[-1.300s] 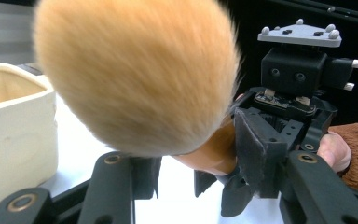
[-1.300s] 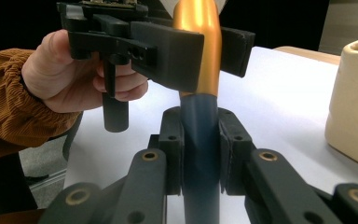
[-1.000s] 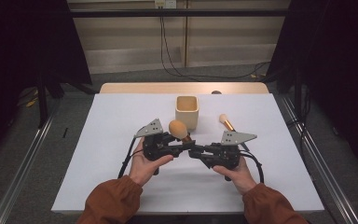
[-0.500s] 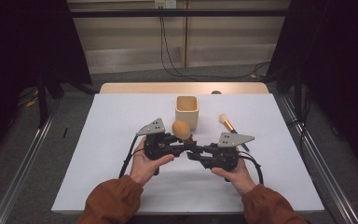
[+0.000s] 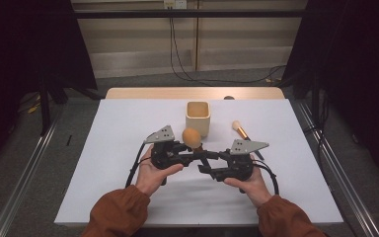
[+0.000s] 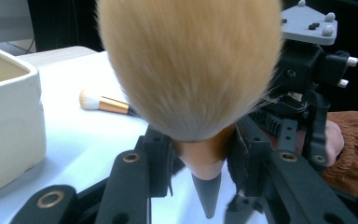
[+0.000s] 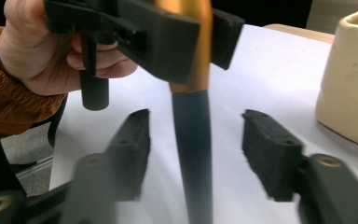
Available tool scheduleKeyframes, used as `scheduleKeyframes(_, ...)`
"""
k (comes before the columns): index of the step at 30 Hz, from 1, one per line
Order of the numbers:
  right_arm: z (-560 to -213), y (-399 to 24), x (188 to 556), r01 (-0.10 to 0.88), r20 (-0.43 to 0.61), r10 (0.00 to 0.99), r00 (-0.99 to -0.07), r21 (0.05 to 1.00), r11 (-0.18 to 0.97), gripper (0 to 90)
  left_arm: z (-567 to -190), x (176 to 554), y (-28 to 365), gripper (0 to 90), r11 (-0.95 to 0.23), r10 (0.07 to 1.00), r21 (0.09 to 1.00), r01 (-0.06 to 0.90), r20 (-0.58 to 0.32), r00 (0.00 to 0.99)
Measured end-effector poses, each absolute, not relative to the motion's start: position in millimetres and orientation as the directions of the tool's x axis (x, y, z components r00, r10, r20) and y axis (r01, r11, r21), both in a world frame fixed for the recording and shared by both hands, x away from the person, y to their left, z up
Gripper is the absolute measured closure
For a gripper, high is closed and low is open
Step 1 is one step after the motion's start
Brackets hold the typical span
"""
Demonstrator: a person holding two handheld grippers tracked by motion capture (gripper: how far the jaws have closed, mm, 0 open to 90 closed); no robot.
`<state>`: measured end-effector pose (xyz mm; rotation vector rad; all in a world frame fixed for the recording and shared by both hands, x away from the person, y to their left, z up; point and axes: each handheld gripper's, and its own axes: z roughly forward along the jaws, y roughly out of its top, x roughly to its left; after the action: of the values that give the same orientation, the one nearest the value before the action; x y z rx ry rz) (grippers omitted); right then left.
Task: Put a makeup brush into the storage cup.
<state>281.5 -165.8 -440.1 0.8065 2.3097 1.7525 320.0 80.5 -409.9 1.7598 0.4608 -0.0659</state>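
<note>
The tabletop point(image 5: 103, 163), covered in white, was seen from the high view with a cream cup point(image 5: 198, 117) standing toward its far middle. A small brush point(image 5: 240, 130) was laid flat to the right of the cup, apart from it.

In front of the cup, the two sets of tongs were held close together above the tabletop, pointed at each other. The left tongs point(image 5: 190, 150) were gripped in the left hand point(image 5: 153, 170), and the right tongs point(image 5: 205, 160) in the right hand point(image 5: 249, 182).

A big brush point(image 5: 191, 138) with a rounded orange-tan head was held upright in the left tongs, just in front of the cup. In the left gripper view the left tongs point(image 6: 200, 158) were seen closed narrowly on the copper collar of the big brush point(image 6: 191, 65), with the pads pressed against both sides and the dark handle pointing down below them.

In the right gripper view the right tongs point(image 7: 196, 149) were seen partly open, having just been opening. The dark handle of the big brush point(image 7: 192, 140) hung between the two pads point(image 7: 270, 149), with a clear gap on each side, so that it was touched by neither. The cup point(image 7: 349, 74) was seen at the right edge of that view.
</note>
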Motion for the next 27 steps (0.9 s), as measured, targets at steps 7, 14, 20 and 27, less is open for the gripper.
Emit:
scheduleKeyframes(7,-440,-165,281,0.331,0.196,0.502,-0.842,0.923,0.195,24.4,-408,321,84,63.8,-0.167,0.281,0.924,0.344,-0.29,0.915)
scheduleKeyframes(14,-436,-167,280,0.331,0.204,0.514,-0.833,0.929,0.167,13.0,-407,321,87,63.8,-0.177,0.294,0.919,0.352,-0.292,0.91)
scheduleKeyframes(20,-436,-171,279,0.318,0.19,0.524,-0.83,0.934,0.166,0.5,-405,322,91,63.9,-0.186,0.305,0.916,0.354,-0.289,0.908)
scheduleKeyframes(27,-435,-175,277,0.316,0.176,0.57,-0.803,0.936,0.157,1.3,-402,323,95,63.9,-0.19,0.312,0.914,0.359,-0.291,0.905)
